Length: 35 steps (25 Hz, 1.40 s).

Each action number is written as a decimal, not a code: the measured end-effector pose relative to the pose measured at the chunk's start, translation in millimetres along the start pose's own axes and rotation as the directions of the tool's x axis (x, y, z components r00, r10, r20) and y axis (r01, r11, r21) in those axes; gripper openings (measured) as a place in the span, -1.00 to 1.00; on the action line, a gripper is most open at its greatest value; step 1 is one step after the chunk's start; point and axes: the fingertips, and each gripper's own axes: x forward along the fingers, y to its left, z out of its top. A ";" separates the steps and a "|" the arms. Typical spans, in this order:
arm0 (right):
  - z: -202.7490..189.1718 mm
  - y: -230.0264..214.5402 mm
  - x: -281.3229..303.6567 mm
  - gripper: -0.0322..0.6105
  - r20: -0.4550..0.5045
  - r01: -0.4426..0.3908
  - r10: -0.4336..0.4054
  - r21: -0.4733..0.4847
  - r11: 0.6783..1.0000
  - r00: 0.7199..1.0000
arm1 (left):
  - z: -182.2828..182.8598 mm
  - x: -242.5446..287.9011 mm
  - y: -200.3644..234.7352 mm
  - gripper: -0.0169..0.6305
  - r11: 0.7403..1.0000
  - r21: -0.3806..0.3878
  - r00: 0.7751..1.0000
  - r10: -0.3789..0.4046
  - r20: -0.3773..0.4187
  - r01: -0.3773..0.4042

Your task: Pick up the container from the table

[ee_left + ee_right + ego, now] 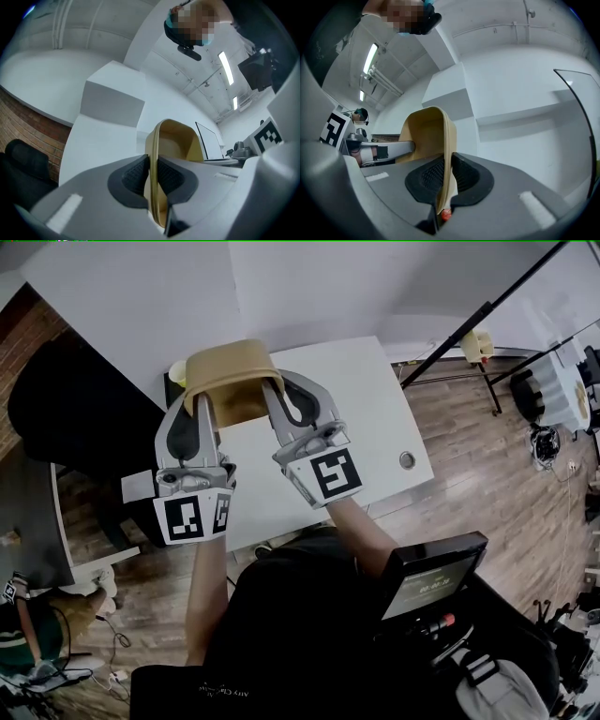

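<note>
A tan plastic container (230, 371) hangs in the air above the white table (366, 418), held from both sides. My left gripper (202, 411) is shut on its left wall, and my right gripper (272, 397) is shut on its right wall. In the left gripper view the thin tan wall (176, 140) stands pinched between the black ribbed pads of the left gripper (151, 166). The right gripper view shows the same kind of clamp: the container's rim (426, 133) runs down between the pads of the right gripper (447, 174). The container's inside looks empty.
A small yellow-green cup (177, 371) stands at the table's far left corner behind the container. A round grommet hole (406, 460) sits near the table's right edge. A dark chair (75, 409) stands left of the table, a black slanted pole (469, 329) at the right, and a screen device (431, 582) at my chest.
</note>
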 end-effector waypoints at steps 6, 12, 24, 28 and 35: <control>4.6 3.2 -0.2 -0.80 0.009 0.008 -0.008 -0.025 1.000 1.000 | 5.8 -2.1 1.6 -0.85 1.000 0.027 1.000 0.010 0.025 -0.011; 11.4 4.4 1.5 -0.80 0.024 0.016 -0.015 -0.049 0.999 1.000 | 10.0 -1.4 2.9 -0.87 0.998 0.054 0.999 0.015 0.046 -0.018; -0.5 3.1 1.3 -0.80 0.000 0.024 -0.024 -0.074 0.997 1.000 | -4.4 -1.1 3.1 -0.87 0.999 0.052 0.999 0.014 0.033 -0.016; -3.6 3.4 3.4 -0.80 -0.013 0.026 -0.027 -0.081 0.996 1.000 | -7.6 -0.7 5.7 -0.87 0.999 0.051 1.000 0.015 0.022 -0.016; -5.9 3.6 4.3 -0.80 -0.019 0.026 -0.028 -0.090 0.996 0.999 | -11.5 -0.4 7.0 -0.88 0.999 0.049 1.000 0.020 0.016 -0.021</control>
